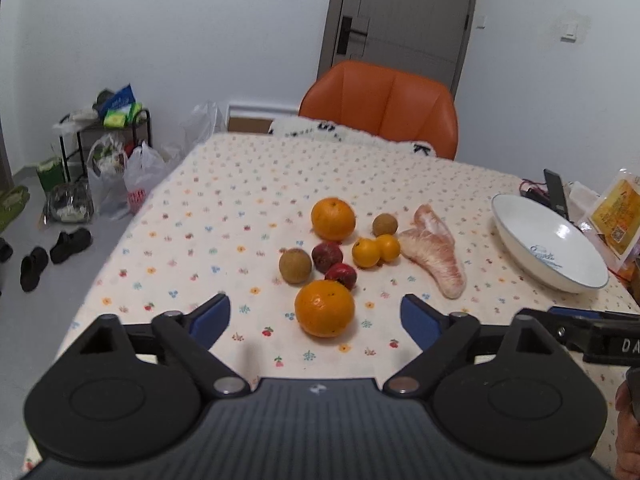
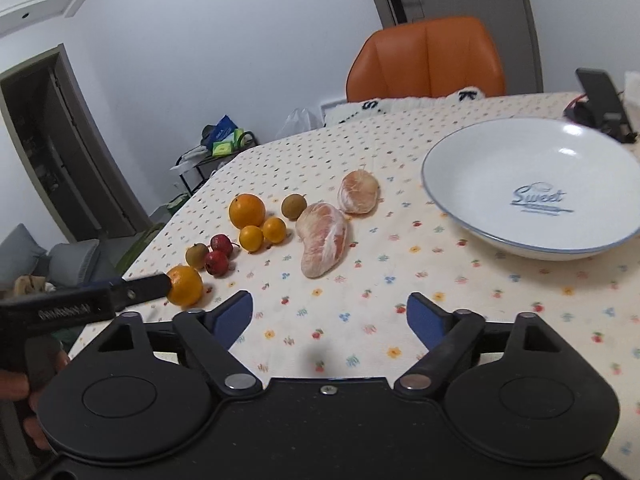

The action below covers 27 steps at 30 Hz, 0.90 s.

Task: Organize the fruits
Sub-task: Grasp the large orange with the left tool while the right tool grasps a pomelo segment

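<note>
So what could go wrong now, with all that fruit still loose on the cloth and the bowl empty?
1. The near orange sits between the open left gripper's fingers; round, it may roll off toward the table edge if nudged.
2. The small red fruits touch their neighbours, so a grab could knock others away.
3. The peeled pomelo segments look soft; squeezing might tear them.
The white bowl holds nothing.

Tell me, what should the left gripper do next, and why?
Probably ease forward and close on the near orange: the left gripper is open with that orange between its fingers, and the bowl is empty, so no fruit has been sorted.
</note>
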### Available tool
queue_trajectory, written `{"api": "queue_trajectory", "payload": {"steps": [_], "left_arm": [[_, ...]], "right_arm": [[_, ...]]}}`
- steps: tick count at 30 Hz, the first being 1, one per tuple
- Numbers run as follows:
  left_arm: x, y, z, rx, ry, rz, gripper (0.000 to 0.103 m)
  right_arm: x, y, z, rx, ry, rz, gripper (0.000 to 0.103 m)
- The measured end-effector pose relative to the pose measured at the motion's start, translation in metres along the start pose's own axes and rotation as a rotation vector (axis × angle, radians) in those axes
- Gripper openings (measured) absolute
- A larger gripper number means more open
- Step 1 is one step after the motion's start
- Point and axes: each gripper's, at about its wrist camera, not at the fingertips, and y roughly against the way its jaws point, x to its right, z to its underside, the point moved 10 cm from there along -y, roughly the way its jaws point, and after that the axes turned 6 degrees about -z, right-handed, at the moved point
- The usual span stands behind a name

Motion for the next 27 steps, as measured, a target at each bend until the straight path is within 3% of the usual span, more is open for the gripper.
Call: {"api": "queue_trajectory", "payload": {"steps": [7, 9, 13, 17, 27], "left_arm": [[0.0, -0.015, -0.001, -0.03, 0.012, 0.001, 0.071], [0.001, -0.019, -0.001, -0.041, 0.011, 0.012, 0.063], [0.002, -0.028, 0.002, -0.062, 0.007, 0.008, 0.057], [0.003, -0.036, 0.003, -0.08, 0.02, 0.033, 0.04], [-0.009, -0.042, -0.005, -0.077, 0.059, 0.021, 0.038]], "right_arm": [[-0.004, -0.019, -0.01, -0.012, 0.028, -0.012, 0.079], [-0.005, -0.025, -0.012, -0.019, 0.036, -0.011, 0.078], [-0.003, -0.035, -0.015, -0.036, 0.037, -0.015, 0.071], [0.0, -0.044, -0.017, -0.051, 0.046, -0.002, 0.066], [0.001, -0.068, -0.027, -0.077, 0.098, 0.042, 0.061]]}}
